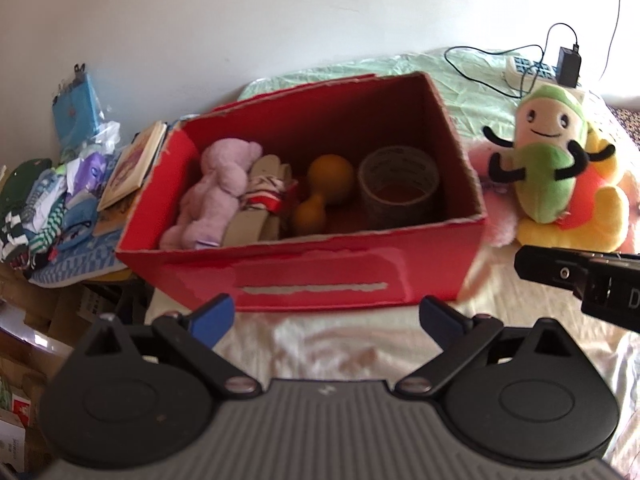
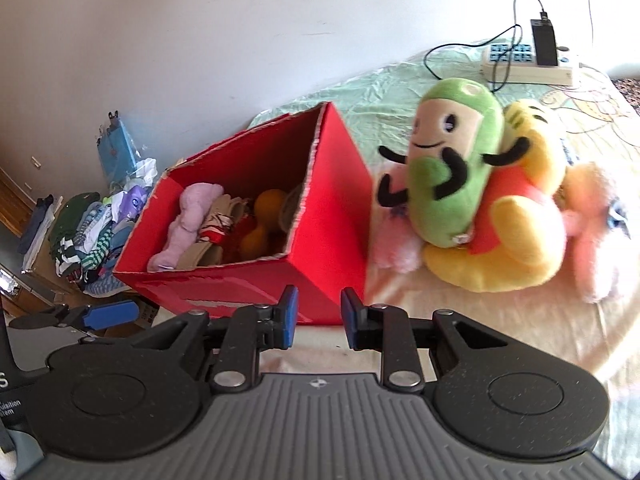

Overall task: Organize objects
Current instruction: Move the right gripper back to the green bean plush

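A red cardboard box (image 1: pixel 320 276) (image 2: pixel 332 208) stands open on the bed. In it lie a lilac plush (image 1: pixel 212 196), a rolled cloth bundle (image 1: pixel 262 196), an orange dumbbell toy (image 1: pixel 320 196) and a tape roll (image 1: pixel 398 186). A green plush (image 1: pixel 548 152) (image 2: pixel 452 168) leans on a yellow and orange plush (image 1: pixel 592 212) (image 2: pixel 520 224) right of the box. My left gripper (image 1: pixel 326 318) is open and empty in front of the box. My right gripper (image 2: pixel 318 316) is partly open and empty near the box's right corner.
A pile of clothes (image 1: pixel 52 204) (image 2: pixel 96 236) and books (image 1: pixel 134 164) lie left of the box. A power strip with a charger and cables (image 1: pixel 540 68) (image 2: pixel 528 64) sits at the back right. A pink plush (image 2: pixel 592 236) lies by the yellow one.
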`<state>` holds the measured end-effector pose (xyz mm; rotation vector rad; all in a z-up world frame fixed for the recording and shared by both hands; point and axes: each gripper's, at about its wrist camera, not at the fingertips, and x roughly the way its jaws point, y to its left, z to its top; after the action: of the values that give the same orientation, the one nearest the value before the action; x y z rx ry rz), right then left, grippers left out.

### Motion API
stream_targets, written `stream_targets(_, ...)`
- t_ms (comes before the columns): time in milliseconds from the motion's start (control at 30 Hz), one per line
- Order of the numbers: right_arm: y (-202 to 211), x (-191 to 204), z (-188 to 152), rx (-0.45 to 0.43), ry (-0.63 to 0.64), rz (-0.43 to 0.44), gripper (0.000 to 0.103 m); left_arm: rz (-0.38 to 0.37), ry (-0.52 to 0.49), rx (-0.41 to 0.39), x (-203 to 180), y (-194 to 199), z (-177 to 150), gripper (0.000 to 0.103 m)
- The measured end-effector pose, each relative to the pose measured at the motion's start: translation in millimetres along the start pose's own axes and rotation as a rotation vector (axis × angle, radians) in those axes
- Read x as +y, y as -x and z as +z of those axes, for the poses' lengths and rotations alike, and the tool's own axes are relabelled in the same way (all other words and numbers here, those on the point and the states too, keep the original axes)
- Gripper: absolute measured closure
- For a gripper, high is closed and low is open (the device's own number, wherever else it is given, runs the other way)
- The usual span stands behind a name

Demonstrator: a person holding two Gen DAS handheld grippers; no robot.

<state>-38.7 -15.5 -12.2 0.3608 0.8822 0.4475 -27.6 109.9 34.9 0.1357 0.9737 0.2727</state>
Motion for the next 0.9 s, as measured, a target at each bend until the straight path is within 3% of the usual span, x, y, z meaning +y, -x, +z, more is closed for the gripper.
stream_targets(900,33,-87,-5,-0.002,-0.128,-0.101,0.076,-0.031,-0.11,0.017,-92,3,1,0.004)
